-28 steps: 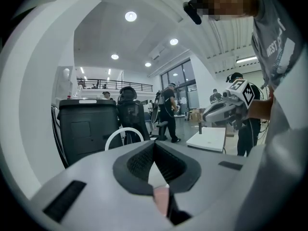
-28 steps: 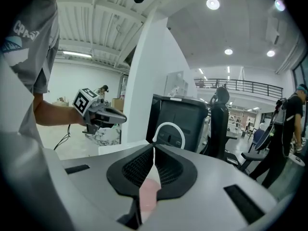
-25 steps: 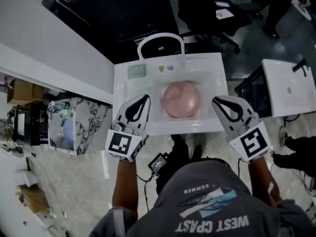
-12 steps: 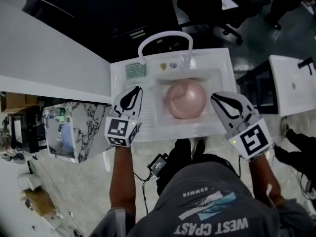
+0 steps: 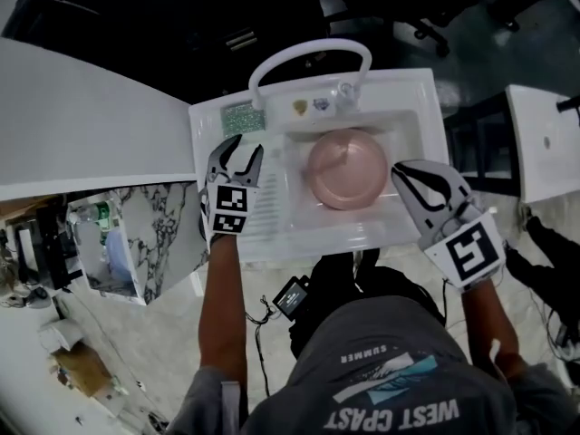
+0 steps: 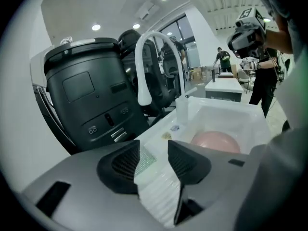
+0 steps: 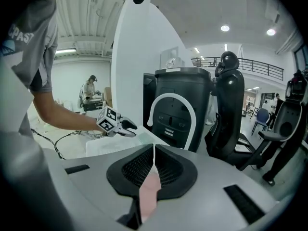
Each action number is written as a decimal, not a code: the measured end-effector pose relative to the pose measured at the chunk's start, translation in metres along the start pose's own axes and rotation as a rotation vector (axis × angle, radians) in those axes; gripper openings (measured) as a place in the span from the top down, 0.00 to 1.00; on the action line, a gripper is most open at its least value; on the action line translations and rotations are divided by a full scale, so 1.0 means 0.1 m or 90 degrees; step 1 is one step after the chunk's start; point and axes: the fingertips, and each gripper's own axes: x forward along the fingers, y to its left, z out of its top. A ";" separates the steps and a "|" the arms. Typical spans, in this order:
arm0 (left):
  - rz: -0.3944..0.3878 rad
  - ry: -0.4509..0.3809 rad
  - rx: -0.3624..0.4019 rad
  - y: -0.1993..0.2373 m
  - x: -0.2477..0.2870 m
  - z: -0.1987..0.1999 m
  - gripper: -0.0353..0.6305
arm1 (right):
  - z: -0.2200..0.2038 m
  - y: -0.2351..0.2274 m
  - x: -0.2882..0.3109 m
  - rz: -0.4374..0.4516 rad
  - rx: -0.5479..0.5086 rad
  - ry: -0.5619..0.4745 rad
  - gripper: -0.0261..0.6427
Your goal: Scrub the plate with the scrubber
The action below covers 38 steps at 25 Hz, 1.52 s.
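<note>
head view: overhead, steep down, far, whole sink (image 5: 408,84) in frm | left gripper view: low over sink's left deck, close, faces faucet (image 6: 143,71) | right gripper view: sink's rt side, faces left | shared, all 3: faucet, plate (image 5: 347,169)

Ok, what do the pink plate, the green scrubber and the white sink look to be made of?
Round pink plate: likely plastic or glazed ceramic, smooth with a soft sheen; cannot tell which. Square green scrubber pad: looks like coarse fibre or mesh, matte and speckled. White rectangular sink: probably moulded plastic, glossy, with ribbed drainboard.
</note>
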 end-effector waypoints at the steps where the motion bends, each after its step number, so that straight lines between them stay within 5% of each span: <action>1: -0.004 0.007 -0.001 0.02 0.08 -0.07 0.66 | -0.02 -0.01 0.05 0.000 0.002 0.004 0.91; 21: 0.013 0.107 0.191 0.24 0.99 -0.91 0.60 | -0.41 0.02 0.72 0.017 0.039 0.089 0.91; 38: 0.031 0.069 0.266 0.22 1.00 -0.85 0.82 | -0.69 -0.01 0.97 0.023 0.051 0.126 0.91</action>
